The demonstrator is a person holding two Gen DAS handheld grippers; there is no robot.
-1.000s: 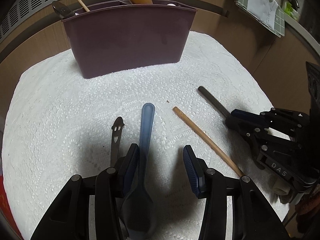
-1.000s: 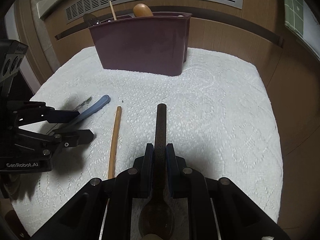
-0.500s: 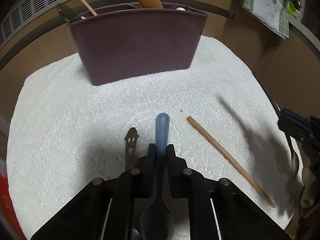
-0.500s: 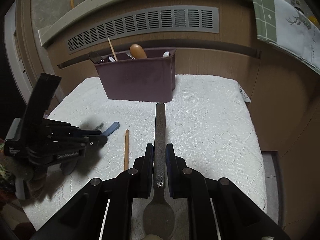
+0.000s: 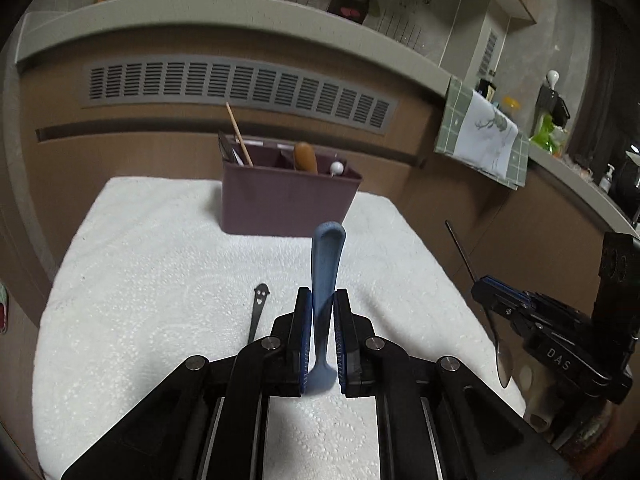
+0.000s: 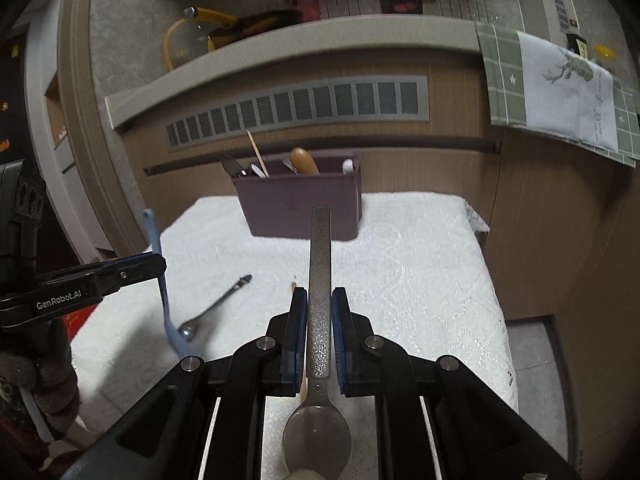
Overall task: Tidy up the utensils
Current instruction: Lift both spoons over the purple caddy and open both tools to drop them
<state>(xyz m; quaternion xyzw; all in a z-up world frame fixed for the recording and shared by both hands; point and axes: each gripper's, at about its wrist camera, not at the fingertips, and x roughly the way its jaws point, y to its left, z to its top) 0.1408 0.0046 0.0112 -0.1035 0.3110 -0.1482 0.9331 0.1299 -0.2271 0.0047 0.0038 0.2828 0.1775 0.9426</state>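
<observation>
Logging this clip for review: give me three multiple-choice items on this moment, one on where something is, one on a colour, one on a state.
1. Where does the small metal utensil with the smiley-face handle lie?
A. On the white cloth
B. Inside the organizer
C. In the right gripper

2. What colour is the spoon in the left gripper?
A. Red
B. Blue
C. Green

3. What state is the right gripper in?
A. Wide open over the cloth
B. Shut on nothing
C. Shut on the metal spoon

Answers:
1. A: it lies flat on the white cloth, in front of the purple organizer.
2. B: the handle standing up between the pads is blue.
3. C: both pads press the textured handle, with the bowl hanging toward the camera.
</observation>
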